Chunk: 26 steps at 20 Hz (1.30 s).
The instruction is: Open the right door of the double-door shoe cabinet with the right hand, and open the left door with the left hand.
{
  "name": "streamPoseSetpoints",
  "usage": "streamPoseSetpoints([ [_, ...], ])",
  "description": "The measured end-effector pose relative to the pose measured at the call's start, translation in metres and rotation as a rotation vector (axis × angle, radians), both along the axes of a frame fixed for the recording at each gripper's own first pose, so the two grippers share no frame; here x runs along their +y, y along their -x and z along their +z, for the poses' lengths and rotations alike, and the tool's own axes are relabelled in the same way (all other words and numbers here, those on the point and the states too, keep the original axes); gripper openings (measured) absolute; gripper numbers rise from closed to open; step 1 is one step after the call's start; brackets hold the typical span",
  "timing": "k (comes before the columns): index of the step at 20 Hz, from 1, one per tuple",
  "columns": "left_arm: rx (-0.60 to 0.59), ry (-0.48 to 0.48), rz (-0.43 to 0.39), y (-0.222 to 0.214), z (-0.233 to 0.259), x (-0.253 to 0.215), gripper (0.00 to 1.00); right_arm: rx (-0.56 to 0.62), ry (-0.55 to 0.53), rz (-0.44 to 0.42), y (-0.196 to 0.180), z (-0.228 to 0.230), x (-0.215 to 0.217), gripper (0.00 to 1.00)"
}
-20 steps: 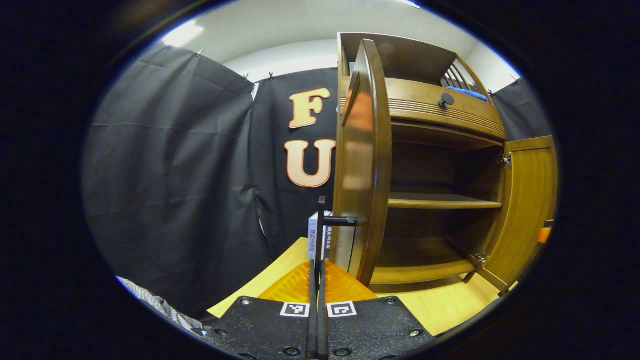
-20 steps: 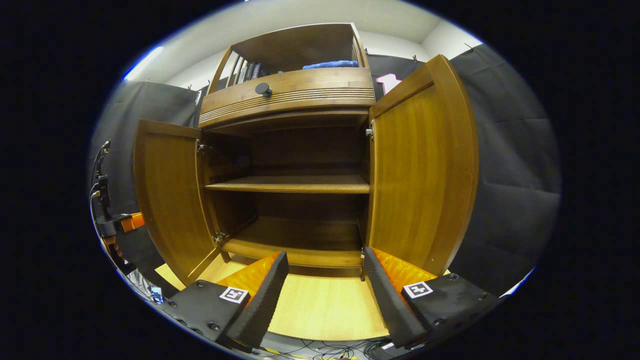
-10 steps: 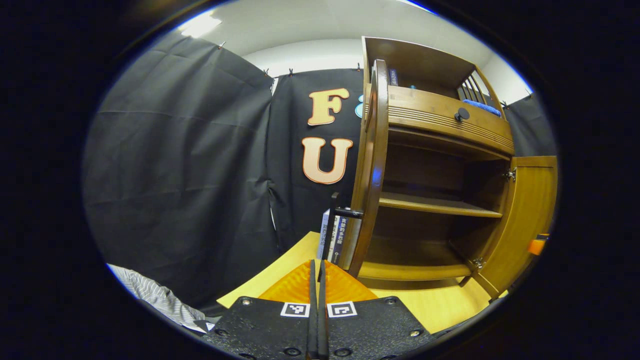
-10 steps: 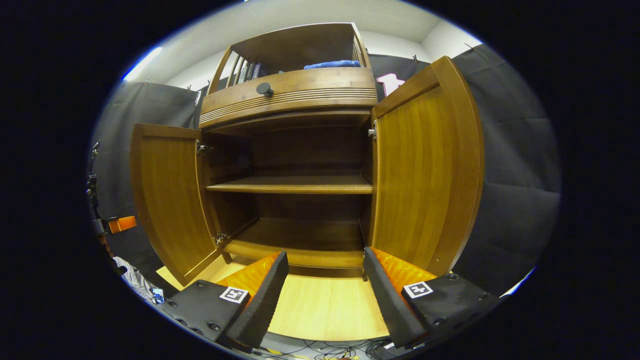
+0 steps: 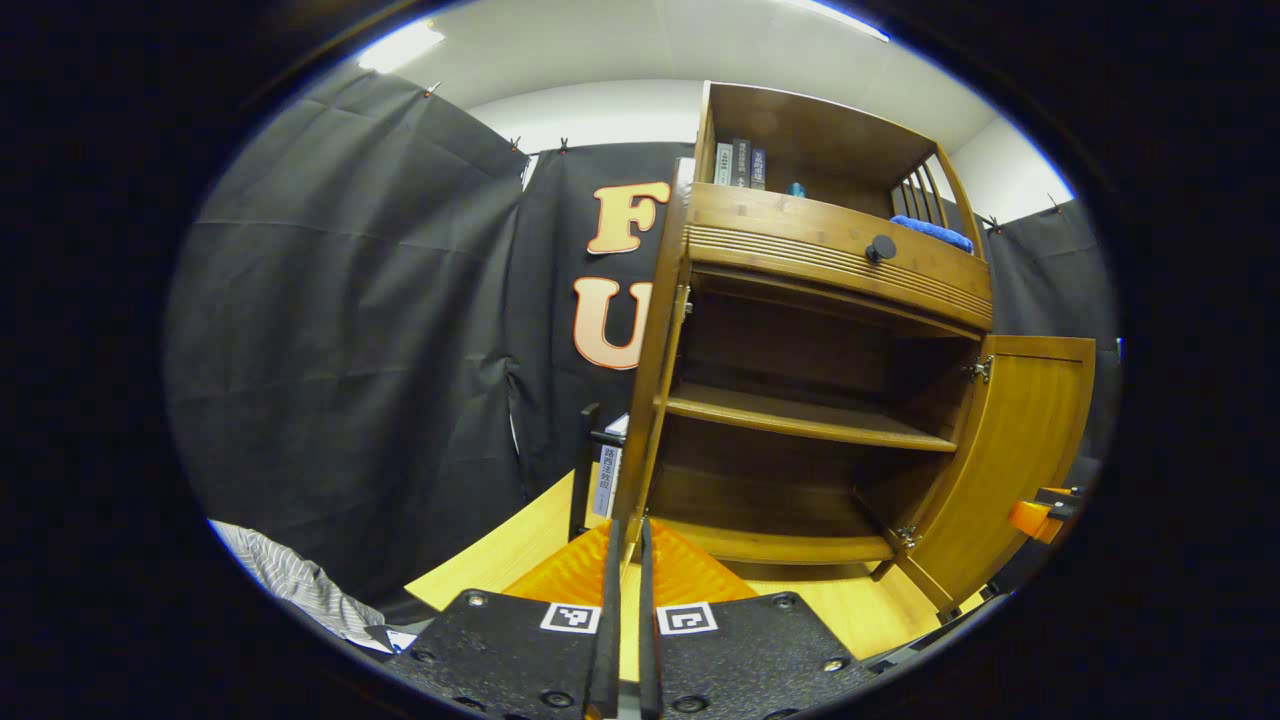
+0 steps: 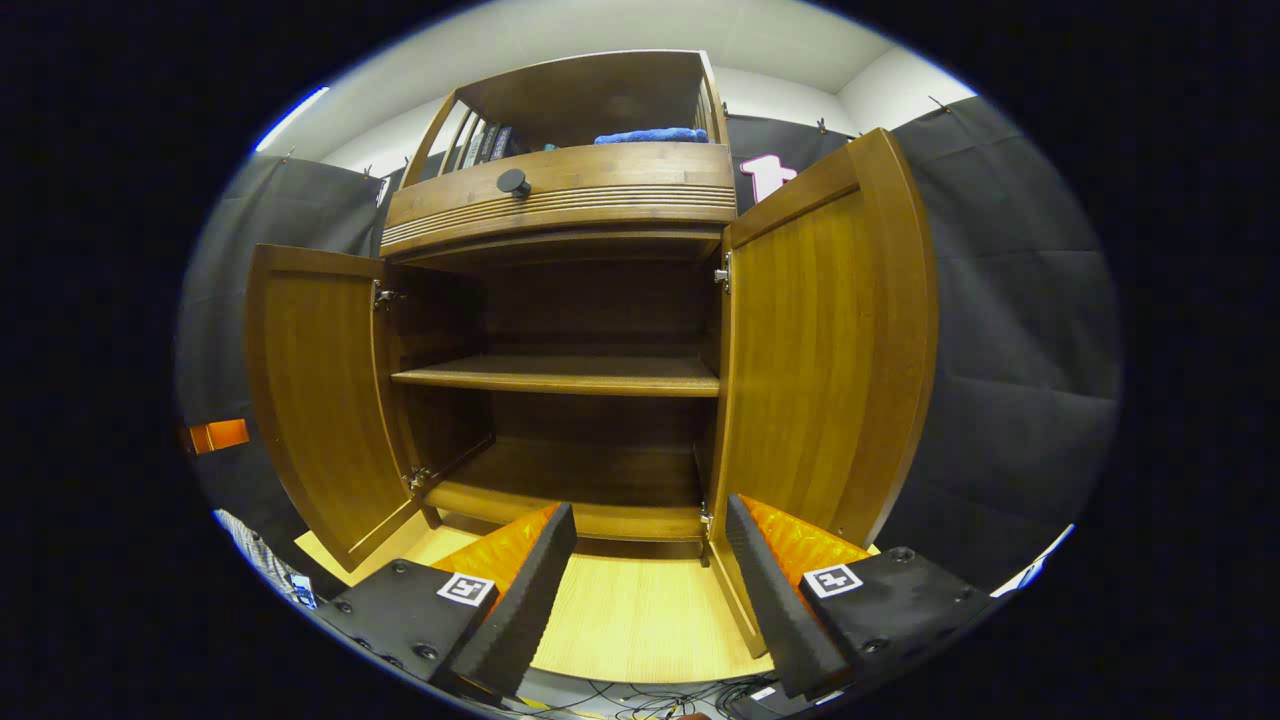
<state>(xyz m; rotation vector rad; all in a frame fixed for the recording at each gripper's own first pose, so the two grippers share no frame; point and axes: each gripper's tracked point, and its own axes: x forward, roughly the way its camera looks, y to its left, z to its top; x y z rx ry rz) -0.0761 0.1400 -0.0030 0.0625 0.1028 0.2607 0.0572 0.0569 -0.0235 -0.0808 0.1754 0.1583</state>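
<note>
A wooden shoe cabinet (image 6: 590, 300) stands on a pale wooden floor (image 6: 640, 620) with both doors swung out, so its middle shelf (image 6: 560, 375) and bottom board are on show and bare.

In the right gripper view, the right gripper (image 6: 650, 580) hangs low before the opening, its two fingers spread wide with nothing between them. The right door (image 6: 820, 340) stands open just beyond and to the right of its right finger — near, apart from it. The left door (image 6: 315, 390) stands open on the far side, well apart. An orange part of the other gripper shows beside that door's outer edge.

In the left gripper view, the left gripper (image 5: 625, 600) has its fingers drawn almost together, only a thin slit between them, holding nothing. The left door (image 5: 655, 370) is seen edge-on, rising just past the fingertips; its dark bar handle (image 5: 590, 470) sticks out to the left of that edge, close to the fingers but not between them. Books (image 5: 738, 163) and a blue cloth (image 5: 930, 232) sit up top.

Judging by the wide-open doors and empty grippers, the task looks done.
</note>
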Motion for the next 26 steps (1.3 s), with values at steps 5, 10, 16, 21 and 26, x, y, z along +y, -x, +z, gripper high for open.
streamPoseSetpoints([
  [5,-0.024,-0.051,-0.063,-0.003,0.020,-0.036,0.29,-0.016,0.005,-0.037,0.002,0.012,-0.011,1.00],
  [10,-0.065,-0.036,-0.134,-0.021,0.036,-0.069,0.57,-0.031,0.007,-0.072,0.008,0.023,-0.019,1.00],
  [16,-0.066,-0.038,-0.173,-0.036,0.035,-0.092,0.79,-0.071,0.023,-0.096,0.012,0.038,-0.024,0.90],
  [21,-0.075,-0.067,-0.191,-0.043,0.038,-0.102,0.92,-0.070,0.016,-0.107,0.014,0.038,-0.028,0.90],
  [26,-0.070,-0.061,-0.192,-0.046,0.035,-0.104,0.92,-0.078,0.015,-0.117,0.014,0.040,-0.036,0.97],
])
